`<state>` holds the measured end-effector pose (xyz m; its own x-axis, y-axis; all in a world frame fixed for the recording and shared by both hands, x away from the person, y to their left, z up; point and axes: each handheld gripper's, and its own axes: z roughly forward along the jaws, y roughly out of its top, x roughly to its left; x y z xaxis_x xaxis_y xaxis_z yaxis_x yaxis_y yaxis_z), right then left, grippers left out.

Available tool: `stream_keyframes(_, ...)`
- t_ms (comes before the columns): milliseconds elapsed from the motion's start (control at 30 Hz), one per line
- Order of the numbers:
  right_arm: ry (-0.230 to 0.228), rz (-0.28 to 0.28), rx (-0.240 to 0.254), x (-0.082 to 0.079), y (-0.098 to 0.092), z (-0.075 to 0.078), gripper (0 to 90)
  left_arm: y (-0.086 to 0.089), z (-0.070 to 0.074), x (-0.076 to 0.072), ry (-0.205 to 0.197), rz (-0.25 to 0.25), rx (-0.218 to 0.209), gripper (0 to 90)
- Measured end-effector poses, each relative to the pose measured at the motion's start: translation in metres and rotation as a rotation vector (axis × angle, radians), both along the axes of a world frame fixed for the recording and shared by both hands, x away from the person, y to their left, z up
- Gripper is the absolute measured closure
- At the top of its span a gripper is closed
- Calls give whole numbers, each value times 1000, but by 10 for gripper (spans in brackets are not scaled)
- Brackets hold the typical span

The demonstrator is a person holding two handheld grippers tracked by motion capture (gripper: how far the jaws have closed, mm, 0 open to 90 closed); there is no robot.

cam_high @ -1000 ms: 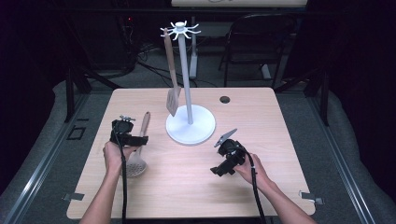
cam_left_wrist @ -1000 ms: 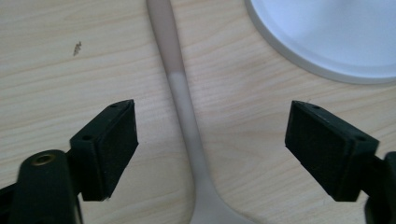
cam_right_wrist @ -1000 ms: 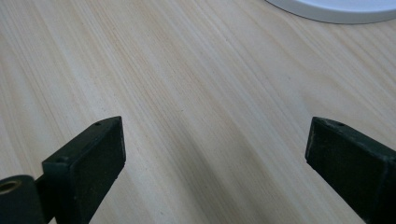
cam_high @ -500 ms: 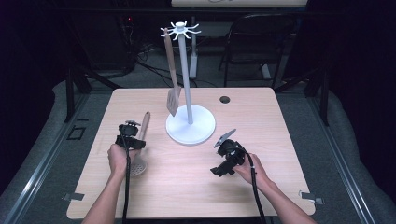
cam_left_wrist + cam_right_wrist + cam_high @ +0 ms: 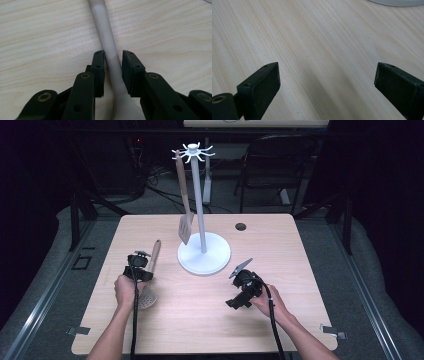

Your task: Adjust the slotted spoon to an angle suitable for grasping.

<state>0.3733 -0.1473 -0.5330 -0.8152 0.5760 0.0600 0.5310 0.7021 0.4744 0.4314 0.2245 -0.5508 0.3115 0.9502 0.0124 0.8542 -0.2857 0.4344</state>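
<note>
Left tongs (image 5: 113, 72) have just been closing around the skimmer's pale handle (image 5: 108, 42), a sliver still open; right tongs (image 5: 327, 82) gape wide at four o'clock on the bench (image 5: 300, 250), holding nothing.

Left tool (image 5: 139, 268) low, jaws just been closing, narrow gap, right tool (image 5: 242, 290) jaws wide apart, held still

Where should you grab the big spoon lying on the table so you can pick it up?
Grab the spoon by its thin straight handle, coming down from above with one jaw on each side. It lies flat on the table, so only the sides are free. The left gripper already straddles it there, its jaws closing in.
</note>
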Motion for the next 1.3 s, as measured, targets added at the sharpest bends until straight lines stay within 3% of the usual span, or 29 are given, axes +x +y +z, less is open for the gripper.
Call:
stream_keyframes(400,6,3,-2,1,-1,0,64,8,3,-9,40,-22,-32,763)
stream_keyframes(633,10,8,-2,0,-1,-1,66,15,5,-20,64,-74,-31,778)
stream_keyframes(900,11,15,-12,-1,0,-1,67,21,5,-27,76,-77,-41,780)
stream_keyframes(1300,18,28,-16,-3,3,-2,68,33,7,-56,120,-62,-41,779)
